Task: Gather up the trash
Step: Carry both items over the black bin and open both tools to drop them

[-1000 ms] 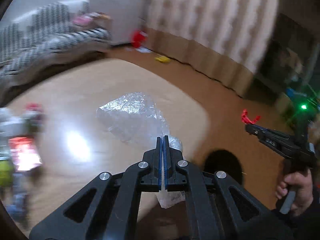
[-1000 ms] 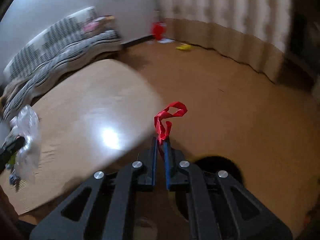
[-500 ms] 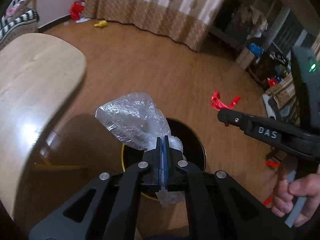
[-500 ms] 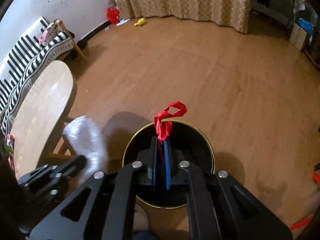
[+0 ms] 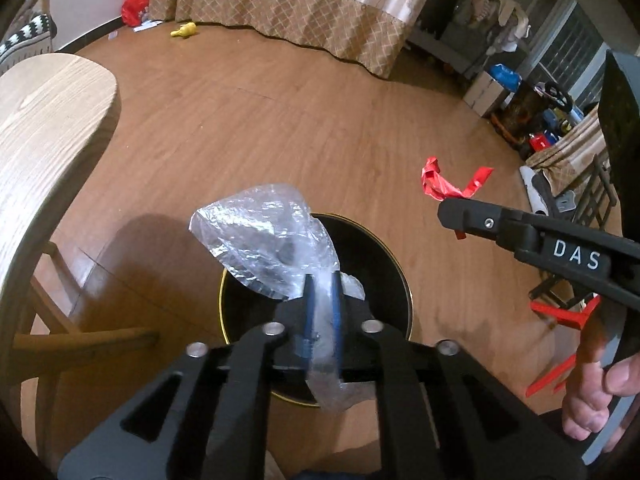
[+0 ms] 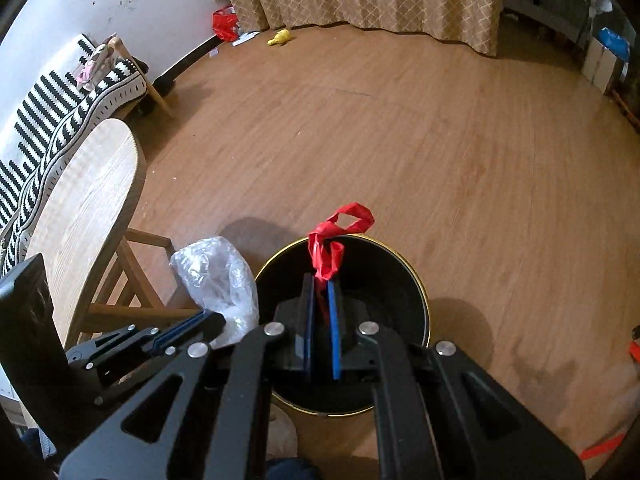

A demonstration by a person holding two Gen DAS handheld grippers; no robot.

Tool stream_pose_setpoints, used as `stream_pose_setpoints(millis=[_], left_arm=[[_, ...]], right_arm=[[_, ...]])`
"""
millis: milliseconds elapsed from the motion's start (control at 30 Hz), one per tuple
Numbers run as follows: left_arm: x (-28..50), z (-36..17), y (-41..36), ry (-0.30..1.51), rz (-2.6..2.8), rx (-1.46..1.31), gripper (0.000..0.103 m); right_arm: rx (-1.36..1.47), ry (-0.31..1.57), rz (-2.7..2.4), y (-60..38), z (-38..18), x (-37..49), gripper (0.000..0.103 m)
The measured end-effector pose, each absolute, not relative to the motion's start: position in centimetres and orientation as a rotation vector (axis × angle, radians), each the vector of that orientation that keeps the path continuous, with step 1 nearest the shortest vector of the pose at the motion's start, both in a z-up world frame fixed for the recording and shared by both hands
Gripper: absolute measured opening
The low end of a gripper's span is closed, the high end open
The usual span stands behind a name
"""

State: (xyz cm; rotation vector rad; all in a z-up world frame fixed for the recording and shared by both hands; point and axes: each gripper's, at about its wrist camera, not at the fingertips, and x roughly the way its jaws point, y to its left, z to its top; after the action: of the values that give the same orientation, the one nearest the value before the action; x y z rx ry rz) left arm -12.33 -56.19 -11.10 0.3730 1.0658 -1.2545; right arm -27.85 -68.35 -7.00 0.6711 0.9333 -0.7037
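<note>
Open-mouthed black bin (image 6: 416, 300) directly below both tools; wooden table (image 6: 80, 216) close at left.
</note>
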Motion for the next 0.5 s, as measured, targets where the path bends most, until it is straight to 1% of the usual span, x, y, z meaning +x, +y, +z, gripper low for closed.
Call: stream_pose_setpoints(millis=[33, 67, 100, 133, 267, 367, 433, 500], left_arm=[[-12.7, -10.9, -56.7, 1.061, -1.251, 0.373, 0.033], [-12.7, -10.7, -56.7, 1.05, -1.249, 0.372, 0.042], [-12.9, -10.4, -56.6, 1.037, -1.249, 0.369, 0.057], [-13.0, -10.2, -56.5, 1.021, -1.248, 0.366, 0.06], [-13.3, -9.7, -56.3, 1.003, -1.262, 0.366, 0.06], [-13.4, -9.5, -56.2, 1.001, -1.261, 0.371, 0.063], [-13.4, -9.3, -56.0, 1.0, -1.259, 0.37, 0.069], [-13.5, -8.9, -55.8, 0.99, -1.26, 0.367, 0.071]], right_arm=[[0.673, 0.935, -0.701, -68.4, -7.1, -27.8, 0.007], [0.673, 0.936, -0.699, -68.5, -7.1, -27.8, 0.007], [0.672, 0.937, -0.699, -68.4, -7.1, -27.7, 0.007], [0.672, 0.938, -0.699, -68.4, -7.1, -27.7, 0.007], [0.674, 0.938, -0.7, -68.2, -7.1, -27.7, 0.007], [0.687, 0.942, -0.693, -68.4, -7.4, -27.7, 0.007], [0.709, 0.955, -0.673, -68.5, -7.8, -27.5, 0.007], [0.736, 0.971, -0.651, -68.6, -8.3, -27.3, 0.007]])
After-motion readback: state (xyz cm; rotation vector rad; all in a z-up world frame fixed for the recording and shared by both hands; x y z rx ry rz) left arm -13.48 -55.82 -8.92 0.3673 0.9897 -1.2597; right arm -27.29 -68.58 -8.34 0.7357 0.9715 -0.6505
